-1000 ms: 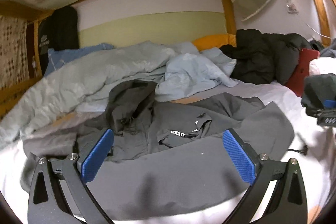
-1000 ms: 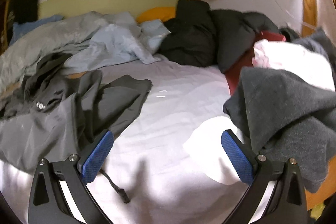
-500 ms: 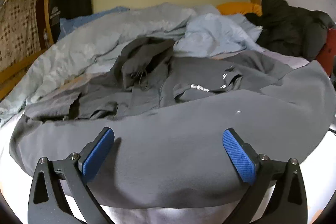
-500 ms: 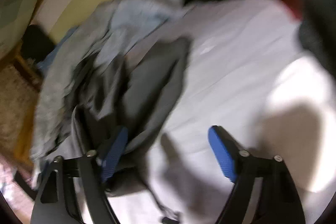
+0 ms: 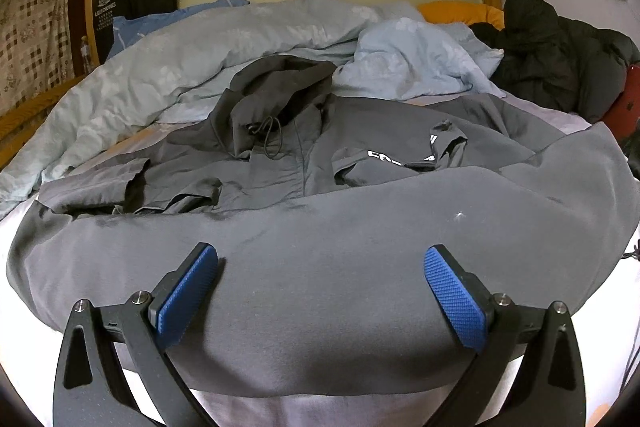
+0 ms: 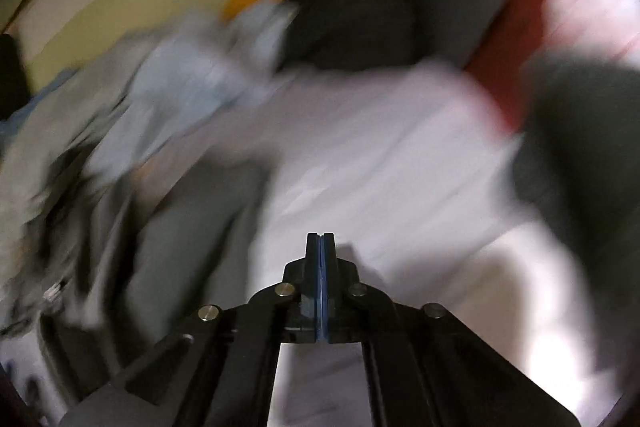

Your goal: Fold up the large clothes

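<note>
Now your left hand-held gripper hangs spread over the grey jacket's near hem, while your right hand-held gripper has just snapped together empty above bare bed sheet.

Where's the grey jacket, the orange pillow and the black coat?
Grey jacket (image 5: 320, 267): left wrist view, on its smooth lower panel.
Orange pillow (image 5: 460, 13): left wrist view, on its top.
Black coat (image 5: 552, 63): left wrist view, on its middle.

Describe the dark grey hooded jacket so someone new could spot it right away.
On the bed, in front of the rumpled pale blue duvet, lies the dark grey hooded jacket, spread flat. Unlike the heaped black coat at the right, it shows white chest lettering and a drawstring hood.
</note>
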Available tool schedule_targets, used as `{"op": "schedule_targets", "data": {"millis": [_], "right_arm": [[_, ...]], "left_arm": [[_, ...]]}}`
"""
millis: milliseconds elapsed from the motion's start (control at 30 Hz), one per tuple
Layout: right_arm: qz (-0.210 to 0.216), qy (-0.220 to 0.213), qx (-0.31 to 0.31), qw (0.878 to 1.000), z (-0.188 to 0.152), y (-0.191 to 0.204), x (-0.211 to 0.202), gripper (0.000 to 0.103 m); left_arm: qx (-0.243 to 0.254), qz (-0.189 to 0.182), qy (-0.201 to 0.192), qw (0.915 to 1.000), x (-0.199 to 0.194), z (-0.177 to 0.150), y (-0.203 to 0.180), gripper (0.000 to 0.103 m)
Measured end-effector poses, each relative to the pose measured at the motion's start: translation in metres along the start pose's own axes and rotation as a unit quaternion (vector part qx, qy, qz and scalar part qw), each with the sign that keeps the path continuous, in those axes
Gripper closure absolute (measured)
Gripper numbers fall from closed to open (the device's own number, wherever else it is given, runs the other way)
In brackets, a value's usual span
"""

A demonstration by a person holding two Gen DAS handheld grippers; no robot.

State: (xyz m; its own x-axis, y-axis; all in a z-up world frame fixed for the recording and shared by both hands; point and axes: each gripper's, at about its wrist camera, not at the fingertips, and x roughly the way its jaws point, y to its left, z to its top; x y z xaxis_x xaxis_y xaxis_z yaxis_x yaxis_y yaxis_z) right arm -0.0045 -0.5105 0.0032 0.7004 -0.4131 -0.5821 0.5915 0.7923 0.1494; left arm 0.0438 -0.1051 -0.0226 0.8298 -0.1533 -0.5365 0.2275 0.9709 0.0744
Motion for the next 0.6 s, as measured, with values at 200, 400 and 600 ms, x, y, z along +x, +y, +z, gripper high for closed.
{"op": "schedule_targets", "data": {"millis": [200,400,600], "right_arm": [[0.273,0.102,0.104,0.951,0.005,-0.041,0.001,0.09],[0.221,0.145,0.059,0.963,-0.012,-0.01,0.025,0.082],[0.209,0.15,0.068,0.964,-0.016,0.003,0.043,0.059]], "left_arm": [[0.004,0.004,0.0,1.0,0.001,0.0,-0.002,0.0],[0.016,0.004,-0.004,0.9999,-0.001,-0.002,-0.005,0.0],[0.023,-0.001,-0.003,0.9997,-0.001,-0.002,-0.007,0.0]]}}
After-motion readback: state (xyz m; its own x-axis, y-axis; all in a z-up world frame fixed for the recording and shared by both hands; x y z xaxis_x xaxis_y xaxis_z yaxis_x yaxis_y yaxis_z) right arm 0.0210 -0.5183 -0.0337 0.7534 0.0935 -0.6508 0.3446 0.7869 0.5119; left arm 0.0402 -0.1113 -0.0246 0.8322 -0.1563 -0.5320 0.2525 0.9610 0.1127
